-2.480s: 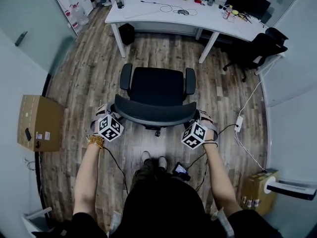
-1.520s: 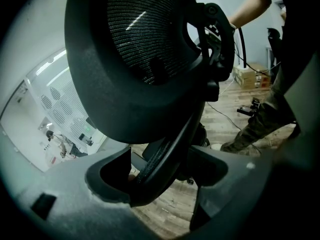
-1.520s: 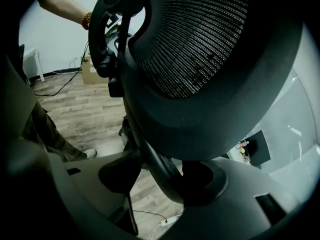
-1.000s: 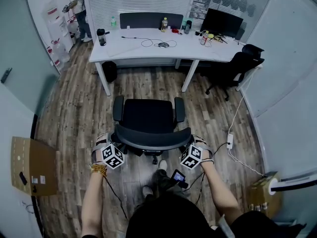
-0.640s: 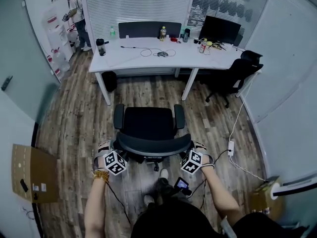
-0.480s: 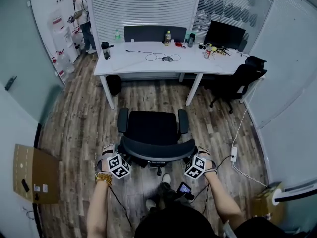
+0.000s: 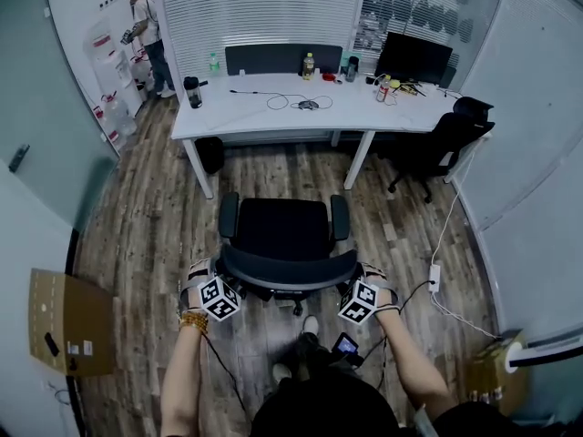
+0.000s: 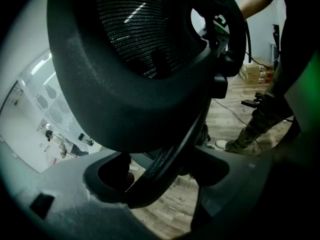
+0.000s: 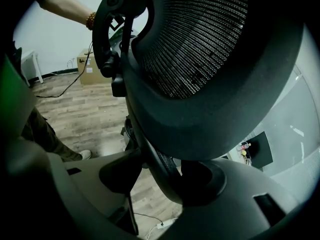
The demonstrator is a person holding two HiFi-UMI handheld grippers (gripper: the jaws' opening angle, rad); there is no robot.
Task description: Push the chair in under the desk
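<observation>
Head view: the black office chair [image 7: 278, 230] stands mid-floor with its seat facing the white desk [image 7: 273, 116] at 12 o'clock. It is well apart from the desk and not yet under it. The left gripper [image 7: 209, 278] sits at the 8 o'clock end of the backrest [image 7: 287, 269], the right gripper [image 7: 366, 278] at its 4 o'clock end. Left gripper view: the jaws stand wide and have just been opening a little further. They straddle the backrest rim, which touches them. Right gripper view: the jaws, spread wide, pinch the rim.
</observation>
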